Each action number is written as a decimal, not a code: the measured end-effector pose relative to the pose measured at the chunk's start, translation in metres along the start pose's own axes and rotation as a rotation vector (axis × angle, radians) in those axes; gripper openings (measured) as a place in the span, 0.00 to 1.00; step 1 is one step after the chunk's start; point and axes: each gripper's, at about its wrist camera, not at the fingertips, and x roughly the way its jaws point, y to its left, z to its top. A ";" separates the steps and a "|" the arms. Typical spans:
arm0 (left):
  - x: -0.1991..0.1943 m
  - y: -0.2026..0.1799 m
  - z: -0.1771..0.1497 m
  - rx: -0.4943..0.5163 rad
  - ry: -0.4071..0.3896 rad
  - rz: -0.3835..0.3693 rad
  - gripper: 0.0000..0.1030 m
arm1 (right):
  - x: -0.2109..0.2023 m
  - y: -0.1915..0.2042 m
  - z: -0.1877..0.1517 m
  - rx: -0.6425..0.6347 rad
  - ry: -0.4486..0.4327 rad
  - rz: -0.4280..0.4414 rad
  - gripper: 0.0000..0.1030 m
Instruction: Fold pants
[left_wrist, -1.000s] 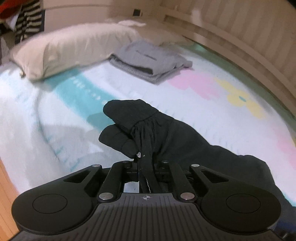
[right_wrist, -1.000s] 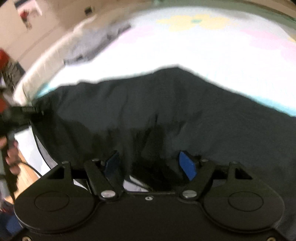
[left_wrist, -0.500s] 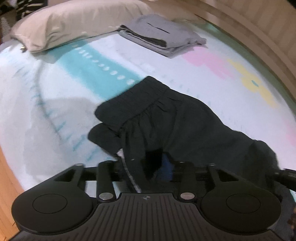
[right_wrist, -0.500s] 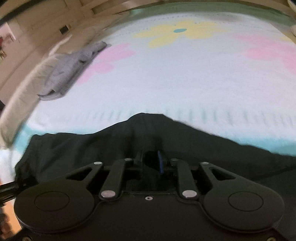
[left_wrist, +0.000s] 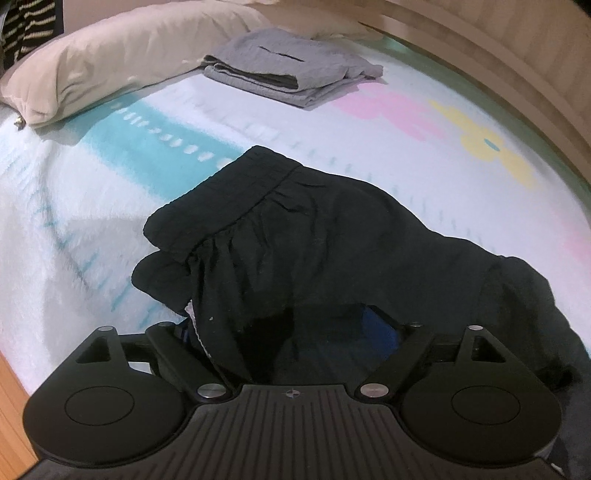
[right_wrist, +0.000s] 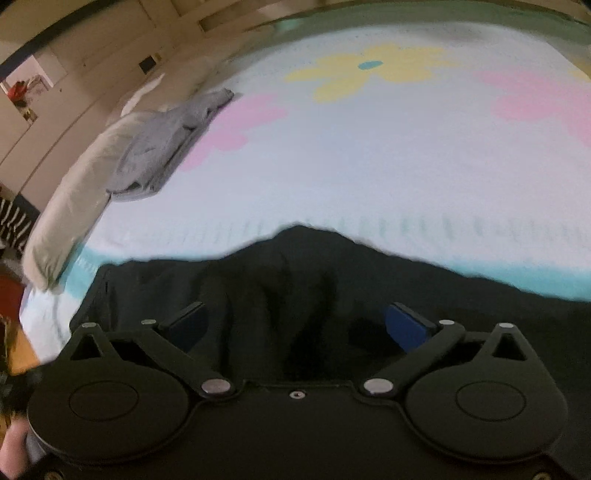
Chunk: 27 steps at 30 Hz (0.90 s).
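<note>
My left gripper (left_wrist: 295, 325) and right gripper (right_wrist: 295, 325) have both just been opening and now stand spread, black pants (left_wrist: 332, 236) lying loose between the fingers, bunched on the flowered bed (left_wrist: 92, 229) below the pillow (left_wrist: 122, 55).

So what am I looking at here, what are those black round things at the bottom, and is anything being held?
Those are two hand-held grippers, each carrying a camera that looks along its fingers. One picture is from the left gripper, the other from the right gripper. Both hover over black pants lying on a flowered bedspread. Their jaws have just been opening; cloth lies between them, but nothing is gripped. Farther back are a pillow and folded grey clothes.
</note>
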 end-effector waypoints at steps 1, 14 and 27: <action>0.000 -0.001 -0.001 0.008 -0.005 0.003 0.81 | -0.006 -0.005 -0.004 -0.003 0.021 -0.011 1.00; -0.006 0.011 -0.002 -0.069 -0.080 0.073 0.27 | -0.024 -0.076 -0.052 0.081 0.153 -0.247 1.00; -0.075 -0.022 0.000 0.051 -0.244 0.033 0.09 | -0.015 -0.081 -0.063 0.034 0.144 -0.253 1.00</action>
